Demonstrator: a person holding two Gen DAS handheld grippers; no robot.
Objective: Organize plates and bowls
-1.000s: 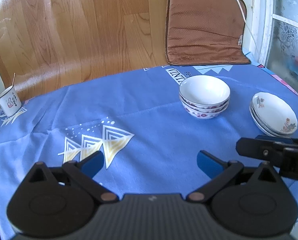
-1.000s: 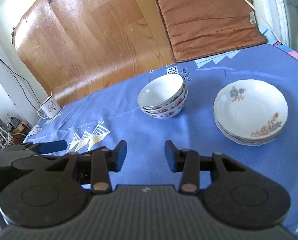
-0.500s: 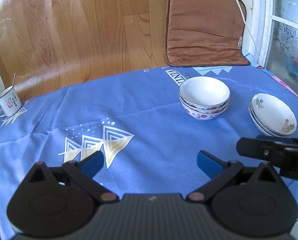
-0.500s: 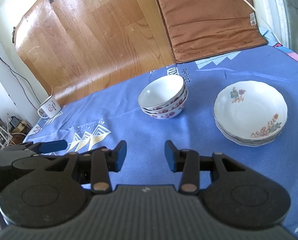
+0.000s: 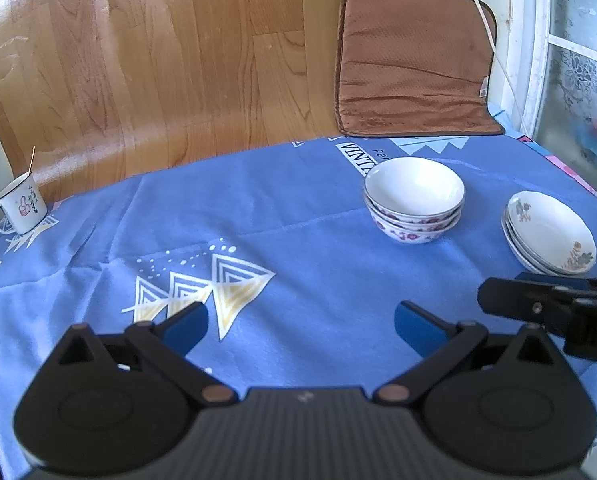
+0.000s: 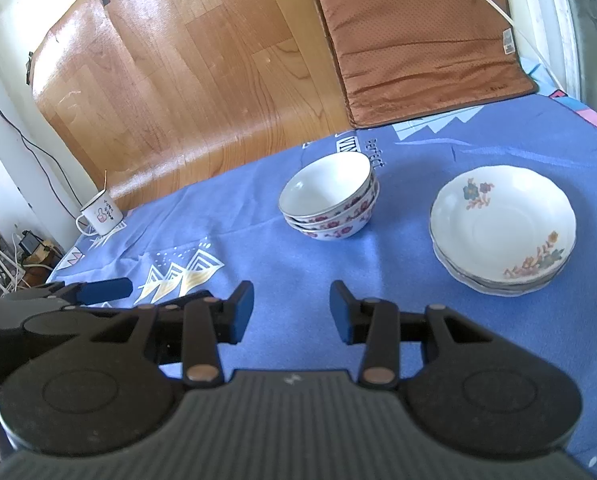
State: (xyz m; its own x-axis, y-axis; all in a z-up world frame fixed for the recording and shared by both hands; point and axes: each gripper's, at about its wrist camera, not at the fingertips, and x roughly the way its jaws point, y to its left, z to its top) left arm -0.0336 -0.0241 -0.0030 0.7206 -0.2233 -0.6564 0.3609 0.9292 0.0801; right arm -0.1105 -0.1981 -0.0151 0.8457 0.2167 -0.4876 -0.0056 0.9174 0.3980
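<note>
A stack of white bowls with red flower bands (image 5: 415, 200) (image 6: 330, 202) stands on the blue tablecloth (image 5: 298, 248), far middle-right. To its right lies a stack of white flowered plates (image 5: 548, 232) (image 6: 502, 232). My left gripper (image 5: 301, 322) hovers over the near cloth, open wide, nothing between its blue pads. My right gripper (image 6: 291, 310) is partly open and empty, short of both stacks. Each gripper shows at the edge of the other's view: the right one (image 5: 538, 304), the left one (image 6: 98, 290).
A white enamel mug (image 5: 18, 210) (image 6: 98, 214) with a thin stick in it stands at the table's far left edge. A brown cushion (image 5: 410, 68) leans behind the table. Wood-grain boards back the table. Cables lie at the left (image 6: 14, 256).
</note>
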